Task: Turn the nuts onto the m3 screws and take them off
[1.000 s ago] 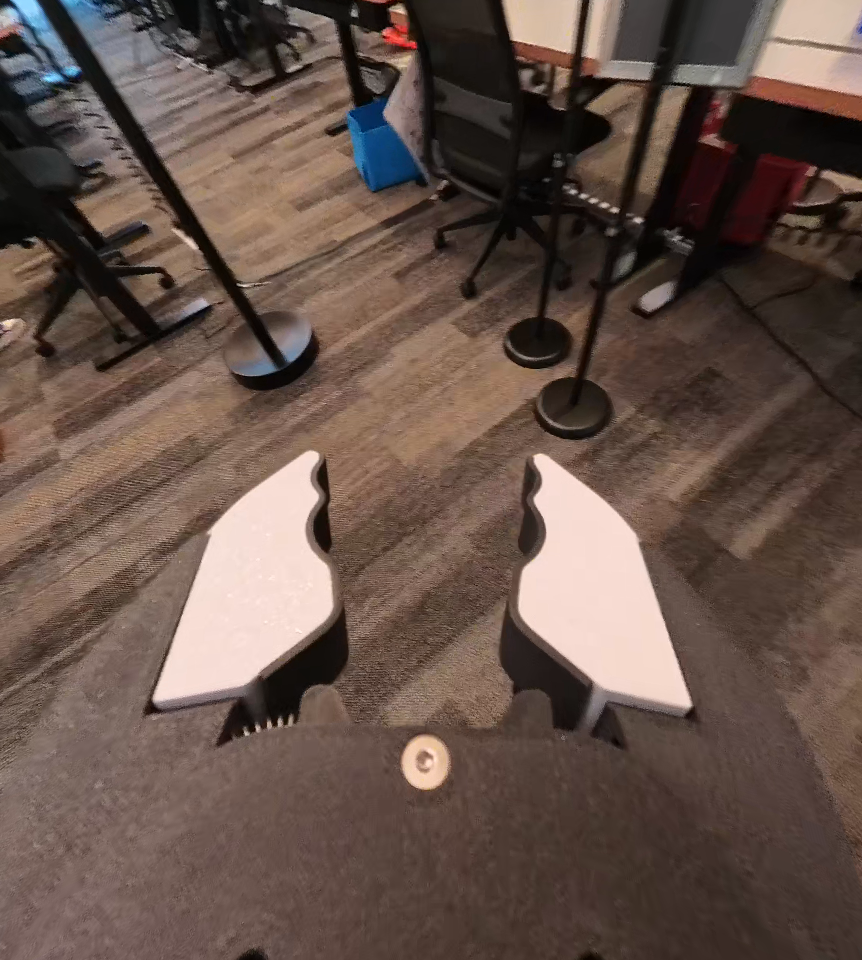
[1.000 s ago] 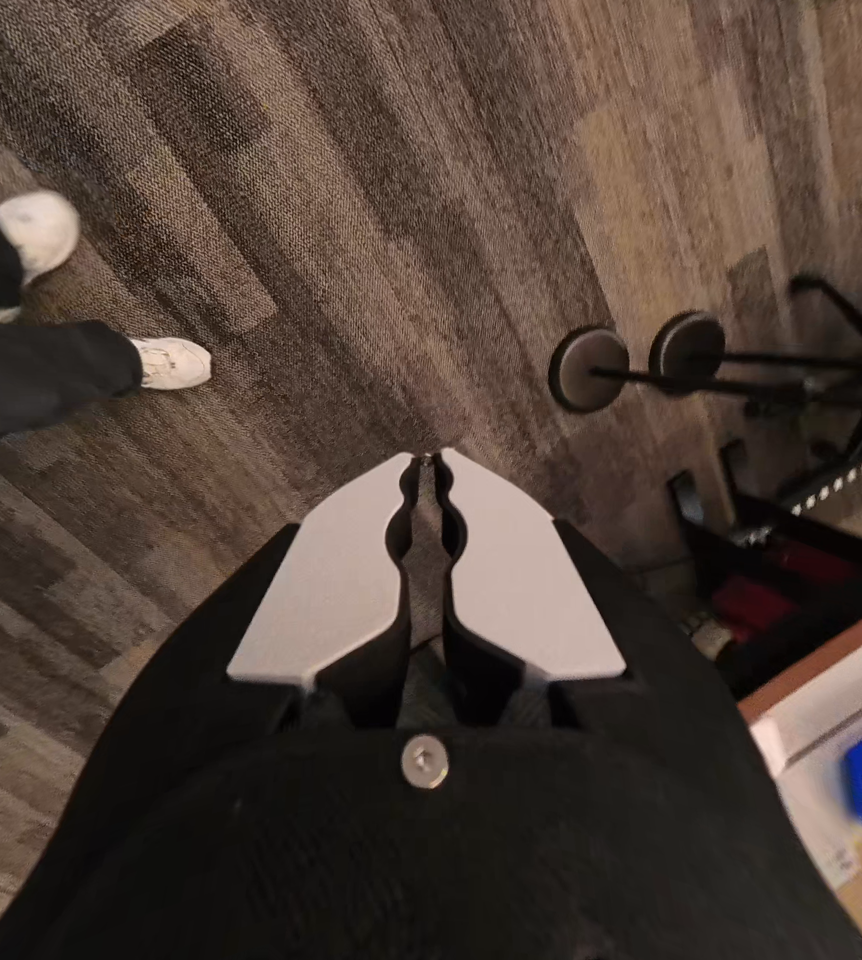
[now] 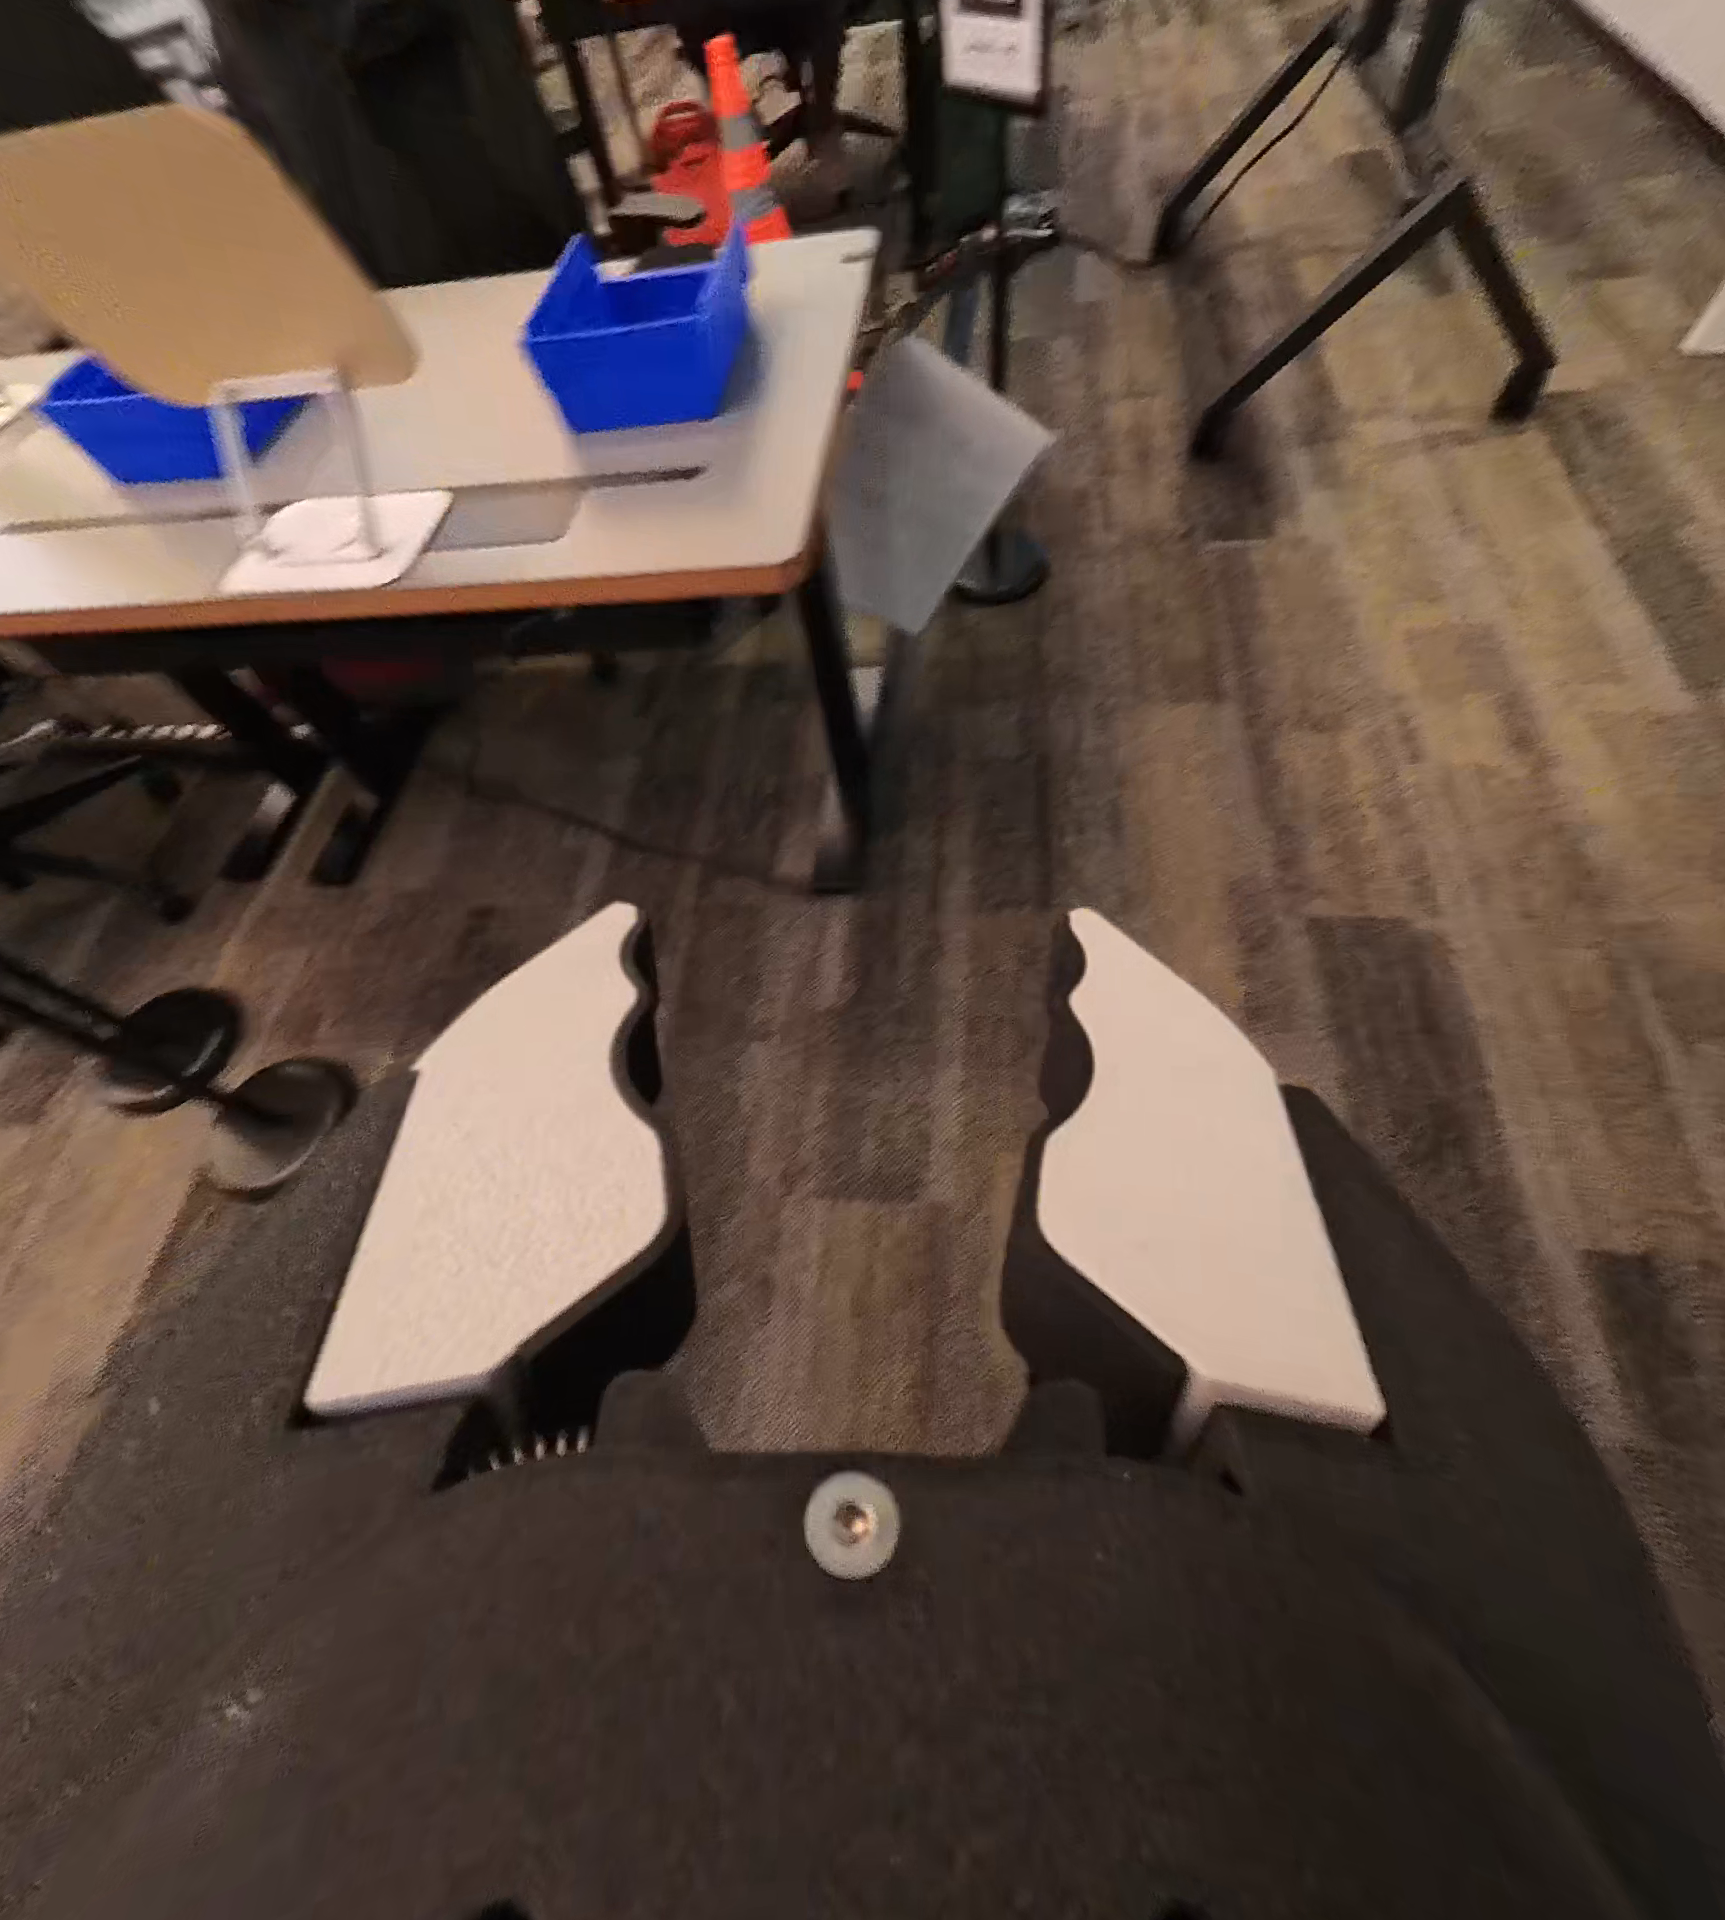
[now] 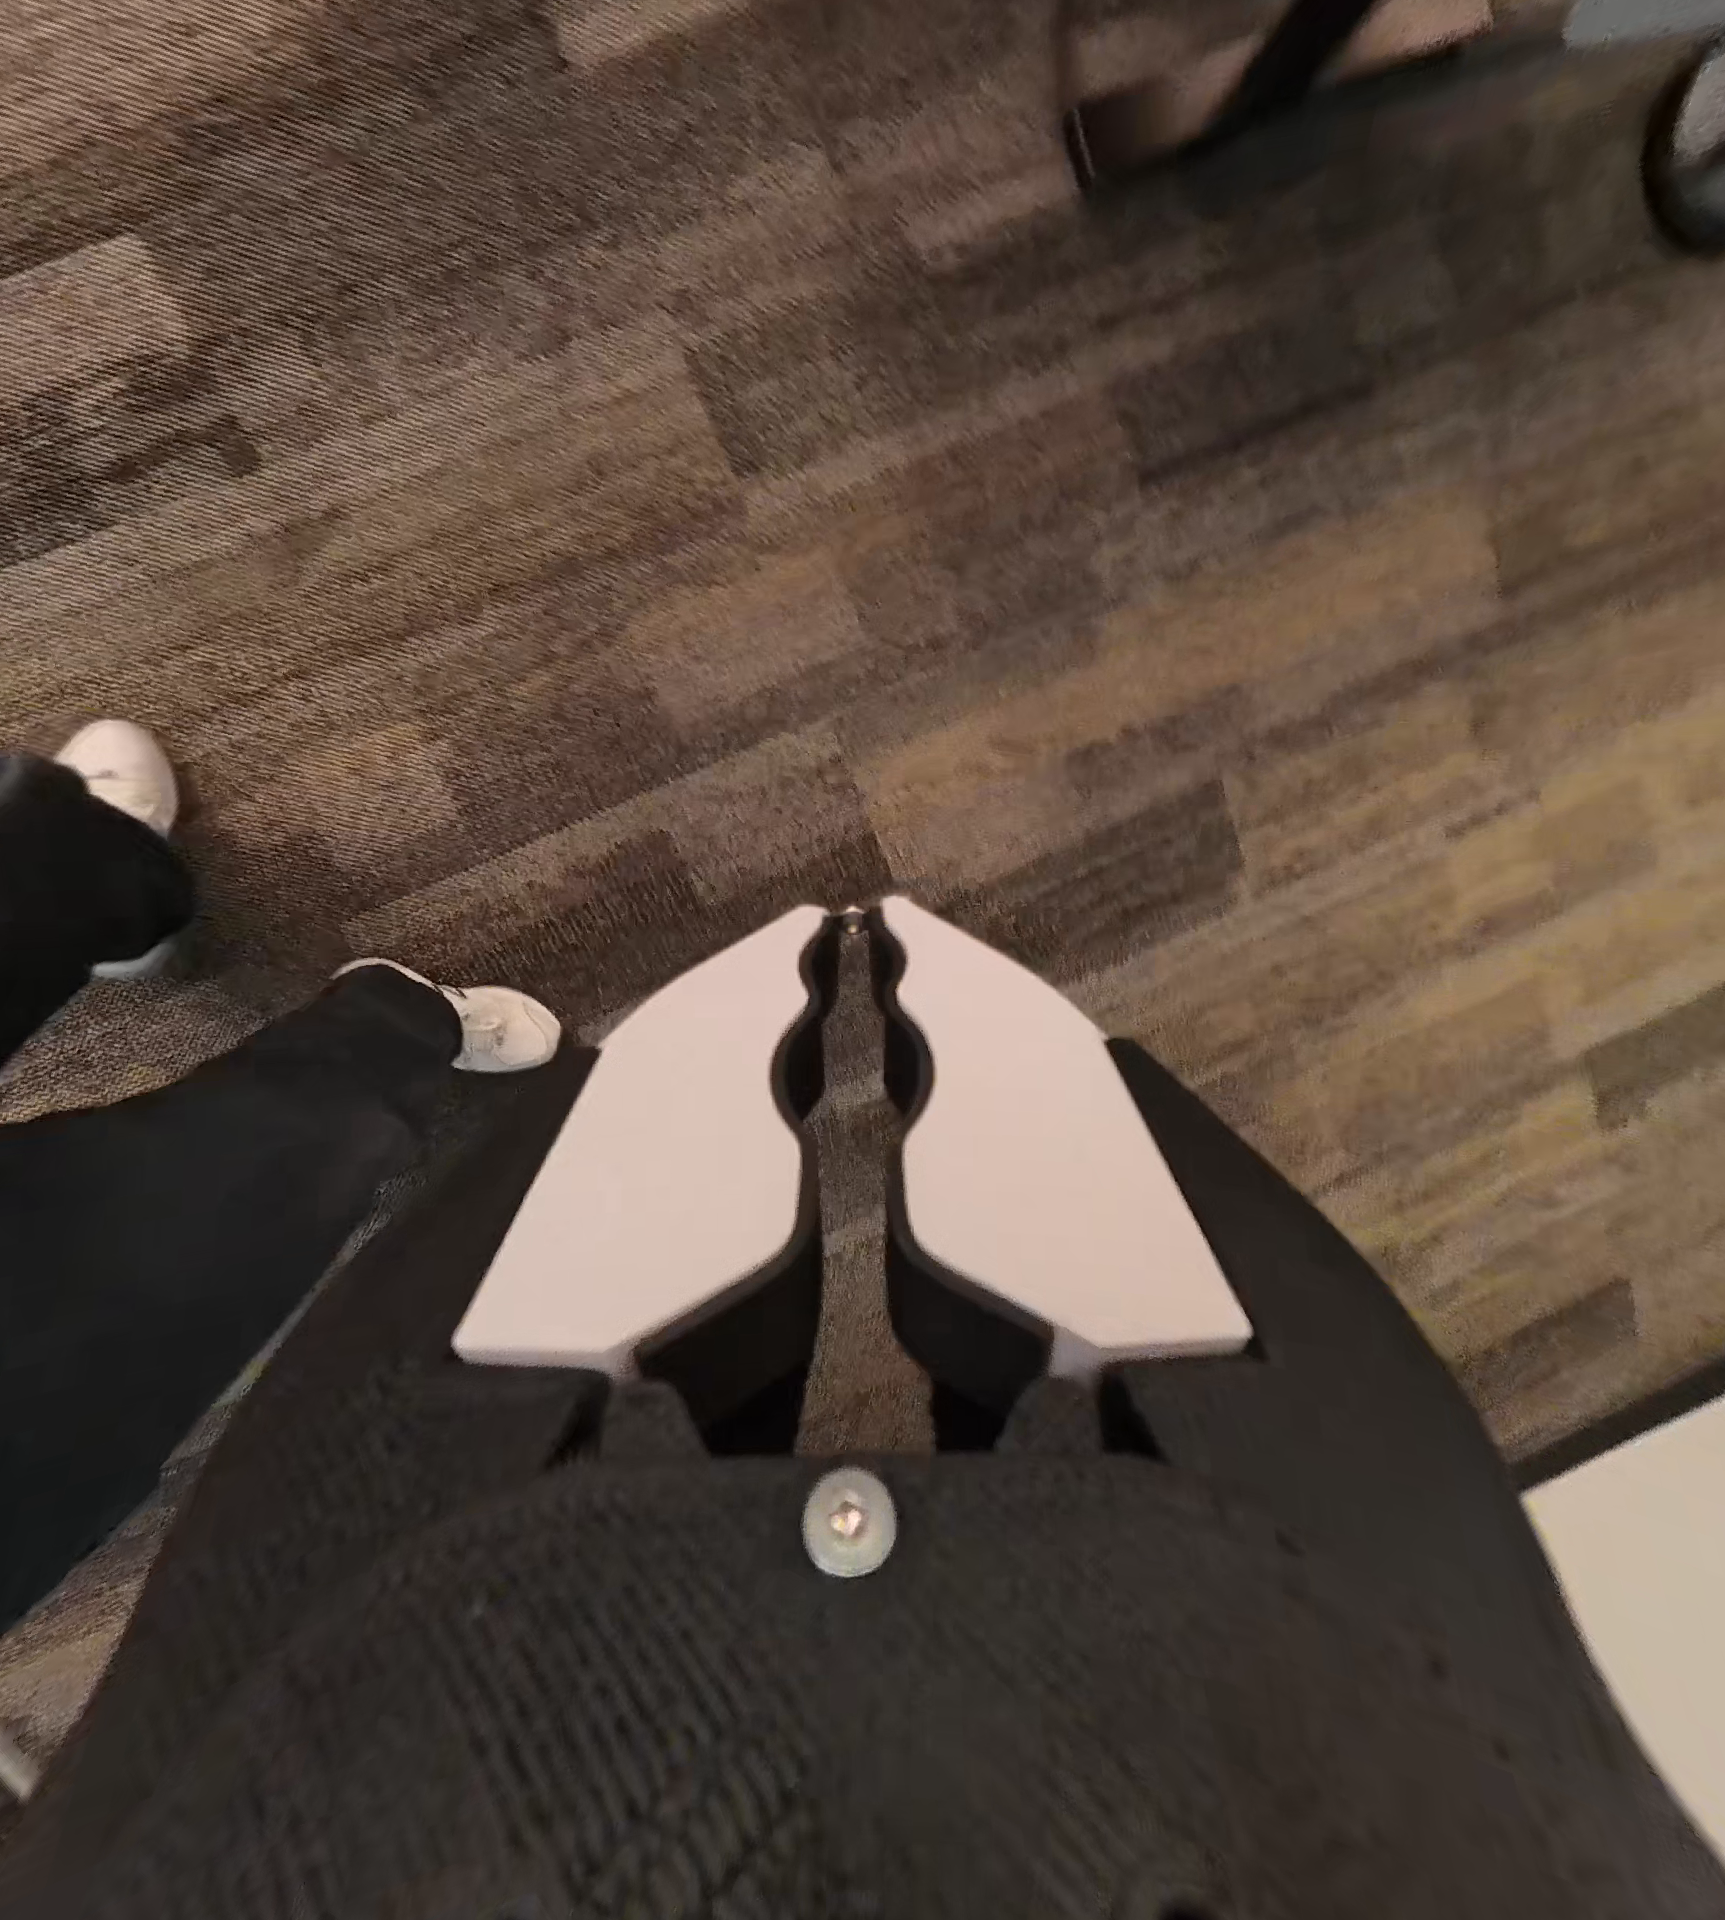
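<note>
My left gripper (image 3: 853,925) is open and empty, held over the carpet and pointing toward the corner of a grey table (image 3: 629,540). My right gripper (image 4: 851,912) points down at the carpet with its fingertips nearly together. They pinch a tiny shiny metal part (image 4: 850,916); it is too small to tell whether it is a screw or a nut. No other screws or nuts can be made out in either view.
Two blue bins (image 3: 645,332) (image 3: 151,431) and a tan board on a clear stand (image 3: 162,249) sit on the table. An orange cone (image 3: 738,135) and black frame legs (image 3: 1357,270) stand behind it. A person's dark trouser legs and white shoes (image 4: 499,1023) are left of my right gripper. There is about 30 centimetres between the tips of the two grippers.
The left view has swung from chairs and stand bases to the table with the blue bins. The right view has shifted over the carpet; the shoes now lie closer. Both grippers keep their openings.
</note>
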The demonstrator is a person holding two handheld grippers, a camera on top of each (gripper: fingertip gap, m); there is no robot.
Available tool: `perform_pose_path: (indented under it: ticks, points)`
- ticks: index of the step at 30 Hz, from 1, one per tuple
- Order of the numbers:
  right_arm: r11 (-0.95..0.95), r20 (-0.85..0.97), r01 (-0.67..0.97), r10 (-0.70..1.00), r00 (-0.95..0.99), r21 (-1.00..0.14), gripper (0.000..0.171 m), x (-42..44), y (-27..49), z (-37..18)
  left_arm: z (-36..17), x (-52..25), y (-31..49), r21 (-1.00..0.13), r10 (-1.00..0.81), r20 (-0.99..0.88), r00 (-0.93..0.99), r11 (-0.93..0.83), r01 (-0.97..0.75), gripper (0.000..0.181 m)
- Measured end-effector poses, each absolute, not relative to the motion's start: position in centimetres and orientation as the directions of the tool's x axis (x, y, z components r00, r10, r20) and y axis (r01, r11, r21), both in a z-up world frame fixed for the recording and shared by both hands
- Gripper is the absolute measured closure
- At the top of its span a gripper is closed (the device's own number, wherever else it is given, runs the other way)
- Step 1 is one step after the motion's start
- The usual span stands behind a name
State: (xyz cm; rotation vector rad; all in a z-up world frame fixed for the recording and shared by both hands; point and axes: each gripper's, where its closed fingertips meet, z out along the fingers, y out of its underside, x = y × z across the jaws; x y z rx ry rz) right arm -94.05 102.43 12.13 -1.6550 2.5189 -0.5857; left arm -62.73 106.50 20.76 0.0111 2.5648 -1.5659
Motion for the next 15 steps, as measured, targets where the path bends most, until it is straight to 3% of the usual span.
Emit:
perform_pose_path:
  ticks: [7,15]
  points:
    - [0.519,0.137,-0.781,-0.796,-0.590,-0.348,0.164,-110.4,92.6,14.2,20.8,-81.4,90.7,-0.859,0.175,-0.109,-0.979,0.479,0.181,0.107]
    - [0.621,0.160,-0.705,-0.701,-0.695,-0.343,0.164,-121.0,75.8,14.2,19.6,-95.2,70.4,-0.849,0.373,-0.062,-0.926,0.468,0.246,0.106]
